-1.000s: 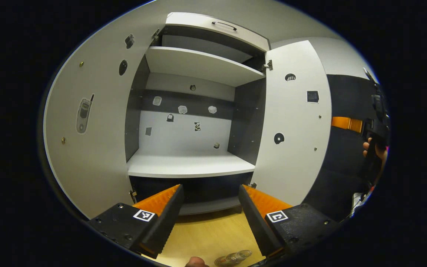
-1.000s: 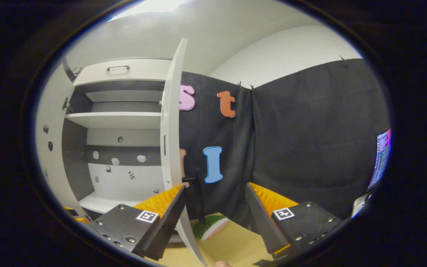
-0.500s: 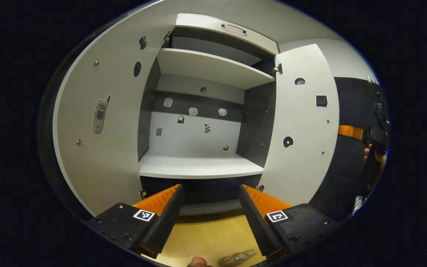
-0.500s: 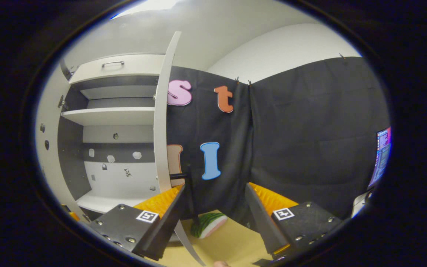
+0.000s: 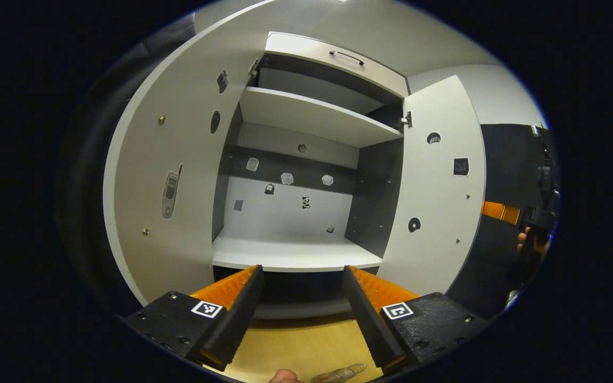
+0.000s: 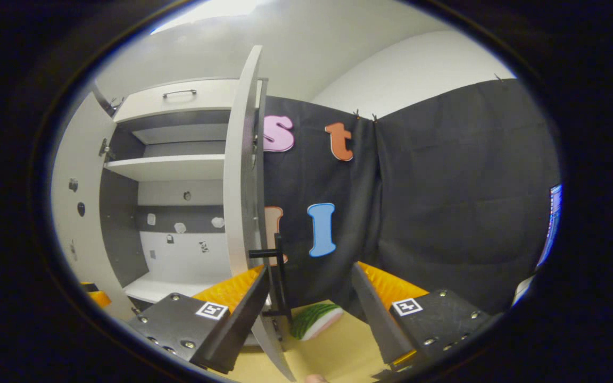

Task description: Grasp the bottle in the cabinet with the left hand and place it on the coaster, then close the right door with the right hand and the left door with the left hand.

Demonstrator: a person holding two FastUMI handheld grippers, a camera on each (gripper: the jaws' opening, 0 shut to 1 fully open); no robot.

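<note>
Both tools are seen with their fingers spread and nothing held between them. From the left gripper view, the left tool [image 5: 301, 314] is held in front of the open cabinet [image 5: 296, 175], above the wooden worktop [image 5: 301, 346], with the bare lower shelf [image 5: 290, 254] just beyond its fingertips. At the bottom edge of that view a clear bottle [image 5: 338, 374] is seen low on the worktop, close under the tool; whether it stands on a coaster cannot be told. The left door [image 5: 179, 175] and the right door [image 5: 439, 202] are both swung wide open, and small stickers are seen on the cabinet's back panel. At the far right of that view a hand [image 5: 532, 242] is seen gripping the other tool beyond the right door. In the right gripper view, the right tool [image 6: 309, 314] is held beside the right door's outer edge [image 6: 242, 175], with the door's dark handle [image 6: 277, 276] just beside the tool's left finger; contact cannot be confirmed. A green-and-white watermelon-slice object [image 6: 314, 321] lies on the worktop between the fingers, farther off.
</note>
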